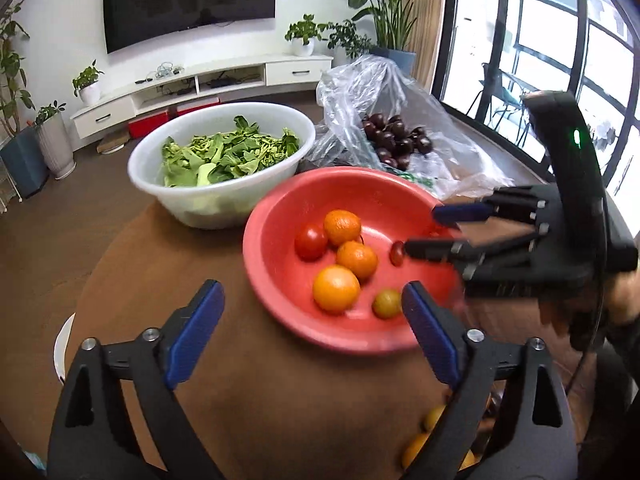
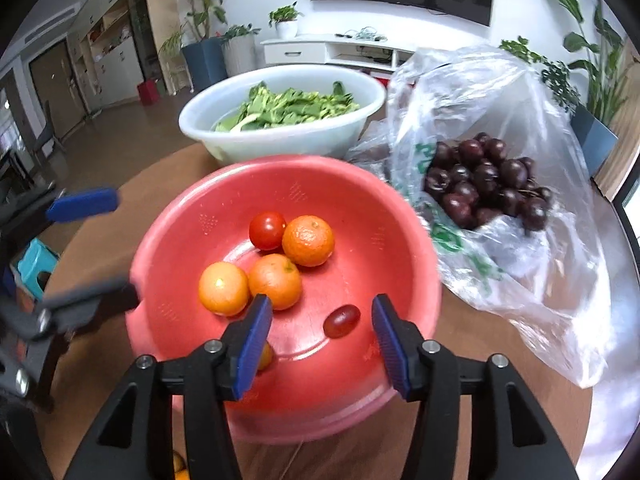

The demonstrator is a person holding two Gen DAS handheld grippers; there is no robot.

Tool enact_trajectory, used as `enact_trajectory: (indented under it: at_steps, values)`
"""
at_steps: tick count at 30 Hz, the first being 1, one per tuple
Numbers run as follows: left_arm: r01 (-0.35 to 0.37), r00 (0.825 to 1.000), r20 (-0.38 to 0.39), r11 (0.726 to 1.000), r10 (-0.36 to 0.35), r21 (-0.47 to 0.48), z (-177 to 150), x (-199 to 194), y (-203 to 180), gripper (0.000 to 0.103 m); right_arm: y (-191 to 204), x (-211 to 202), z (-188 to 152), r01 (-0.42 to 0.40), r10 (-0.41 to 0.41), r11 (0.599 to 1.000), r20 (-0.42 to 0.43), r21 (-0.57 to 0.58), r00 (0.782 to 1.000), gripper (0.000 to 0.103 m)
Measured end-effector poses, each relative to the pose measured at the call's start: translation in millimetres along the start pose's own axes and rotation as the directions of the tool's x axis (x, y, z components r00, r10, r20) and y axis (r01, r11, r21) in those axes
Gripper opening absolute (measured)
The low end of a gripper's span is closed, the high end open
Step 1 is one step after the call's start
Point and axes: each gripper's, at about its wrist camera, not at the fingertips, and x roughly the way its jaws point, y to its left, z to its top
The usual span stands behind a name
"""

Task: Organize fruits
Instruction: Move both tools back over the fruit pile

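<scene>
red bowl: a red plastic bowl [image 2: 192, 216] is sitting on the round brown surface [image 1: 168, 248], just in front of the white basin.
fruit in the bowl: three oranges [image 2: 308, 240] and a round red tomato [image 2: 267, 230] are lying together near the middle; a small oval grape tomato [image 2: 341, 321] is lying apart from them, nearer the right gripper; a small yellow-green fruit [image 1: 386, 303] is resting near the bowl's near rim.
left gripper: the left gripper [image 1: 312, 312] is hovering at the bowl's edge with its blue pads standing wide apart and nothing between them.
right gripper: the right gripper [image 2: 322, 332] is hanging over the bowl, jaws parted; the grape tomato is showing between the pads, untouched by either (whether it is lying or falling, i cannot tell).
cherry bag: a clear plastic bag [image 2: 520, 264] is lying open beside the bowl, holding dark red cherries [image 2: 486, 188].
white basin: a white basin [image 1: 160, 188] is holding leafy greens [image 1: 228, 152].
loose fruit: orange fruits [image 1: 416, 446] are showing beside the left gripper, partly hidden.
</scene>
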Motion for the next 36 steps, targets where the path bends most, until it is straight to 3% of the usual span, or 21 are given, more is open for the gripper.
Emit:
enact_trajectory:
  at_steps: [2,5,9,15,19,24,25,30,36]
  values:
    - [0.001,1.0,0.019,1.0,0.0,-0.013,-13,-15,-3,0.103,-5,-19,-6,-0.013,0.012,0.999,0.03,0.034,0.999,0.068]
    - [0.024,0.999,0.03,1.0,-0.024,0.004,-34,-30,-15,0.103,-8,-55,-28,-0.038,0.032,0.997,0.08,0.071,0.996,0.073]
    - [0.001,1.0,0.006,0.997,-0.001,0.08,-66,-39,-41,0.103,-11,-91,-63,-0.087,0.072,0.987,0.115,0.136,0.991,0.075]
    - [-0.027,0.991,-0.132,0.997,0.037,0.071,-102,-32,-67,0.103,-12,-124,-122,-0.15,0.114,0.953,0.147,0.262,0.983,0.075]
    - [-0.011,0.982,-0.189,0.998,0.024,0.065,-110,-24,-75,0.103,-7,-133,-145,-0.169,0.131,0.943,0.146,0.285,0.981,0.075]
    - [-0.003,0.981,-0.193,1.0,0.006,0.011,-105,-22,-72,0.101,-6,-141,-159,-0.181,0.142,0.937,0.149,0.299,0.979,0.074]
    - [-0.001,0.98,-0.2,1.0,0.001,0.001,-103,-22,-71,0.099,-6,-142,-160,-0.185,0.145,0.937,0.152,0.298,0.978,0.074]
    - [0.016,0.969,-0.246,1.0,-0.021,-0.022,-93,-9,-65,0.067,-6,-142,-166,-0.198,0.158,0.931,0.152,0.306,0.976,0.074]
    - [0.029,0.957,-0.288,0.999,-0.037,-0.031,-93,1,-67,0.06,-7,-139,-172,-0.205,0.166,0.926,0.145,0.318,0.975,0.074]
